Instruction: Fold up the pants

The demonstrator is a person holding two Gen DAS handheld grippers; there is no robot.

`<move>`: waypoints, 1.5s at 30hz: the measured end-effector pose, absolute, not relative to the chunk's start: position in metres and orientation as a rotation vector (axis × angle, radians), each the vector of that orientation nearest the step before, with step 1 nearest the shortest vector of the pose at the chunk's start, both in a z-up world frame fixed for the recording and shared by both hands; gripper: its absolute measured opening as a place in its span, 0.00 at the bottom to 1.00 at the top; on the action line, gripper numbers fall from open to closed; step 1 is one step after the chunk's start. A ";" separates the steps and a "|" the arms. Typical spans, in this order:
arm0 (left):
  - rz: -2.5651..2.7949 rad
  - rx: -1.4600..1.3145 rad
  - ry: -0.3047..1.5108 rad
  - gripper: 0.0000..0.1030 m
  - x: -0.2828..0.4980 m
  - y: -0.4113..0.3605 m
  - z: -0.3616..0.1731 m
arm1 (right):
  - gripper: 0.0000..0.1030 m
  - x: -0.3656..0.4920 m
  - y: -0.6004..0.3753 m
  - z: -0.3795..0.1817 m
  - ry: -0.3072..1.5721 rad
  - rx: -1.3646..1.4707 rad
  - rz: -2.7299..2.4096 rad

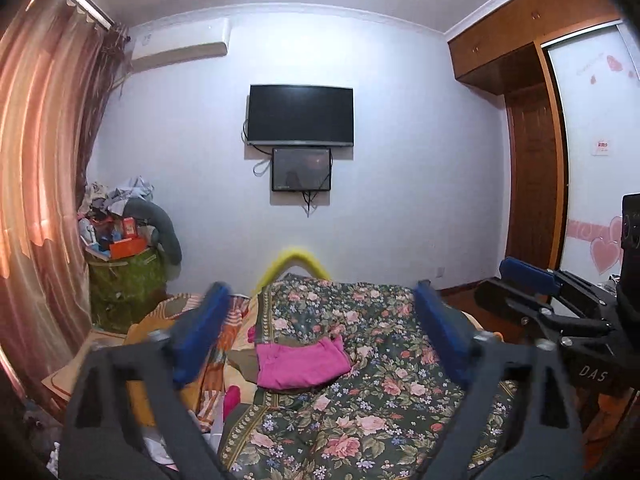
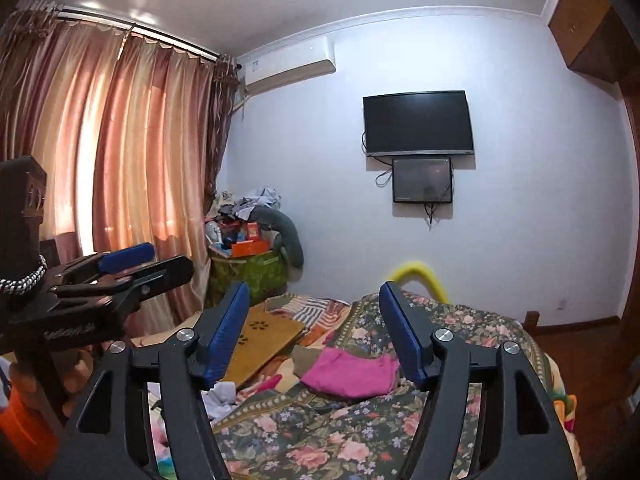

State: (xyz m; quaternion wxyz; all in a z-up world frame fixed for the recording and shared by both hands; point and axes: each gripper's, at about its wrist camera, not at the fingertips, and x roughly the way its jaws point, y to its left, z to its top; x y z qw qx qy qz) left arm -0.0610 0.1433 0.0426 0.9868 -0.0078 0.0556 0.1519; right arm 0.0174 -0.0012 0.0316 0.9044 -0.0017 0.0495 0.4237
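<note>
Both hand-held grippers hover wide open and empty above the bed.
The folded pink pants (image 1: 301, 364) lie on the floral bedspread (image 1: 384, 420); the left hand-held gripper (image 1: 320, 332) or right hand-held gripper (image 2: 314, 336) could snag bedspread folds instead.

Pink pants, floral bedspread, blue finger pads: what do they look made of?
Pink pants: soft matte knit, probably cotton; they lie folded in limp, rounded layers with no sheen.
Floral bedspread: thin printed woven cloth, matte; it rumples into shallow creases.
Blue finger pads: likely rubber or soft plastic; smooth, uniform colour, faint gloss. Exact material not certain. Both grippers are open.
</note>
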 end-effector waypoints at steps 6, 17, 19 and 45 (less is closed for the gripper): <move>0.313 -0.026 0.111 1.00 -0.067 0.138 0.039 | 0.98 0.011 -0.009 0.029 0.089 0.008 0.819; 0.317 -0.019 0.119 1.00 -0.067 0.134 0.030 | 0.99 0.004 -0.018 0.020 0.106 0.002 0.776; 0.315 -0.020 0.122 1.00 -0.066 0.135 0.028 | 0.99 0.004 -0.019 0.019 0.109 0.000 0.771; 0.307 -0.035 0.161 1.00 -0.056 0.142 0.015 | 0.99 0.000 -0.021 0.023 0.126 -0.006 0.752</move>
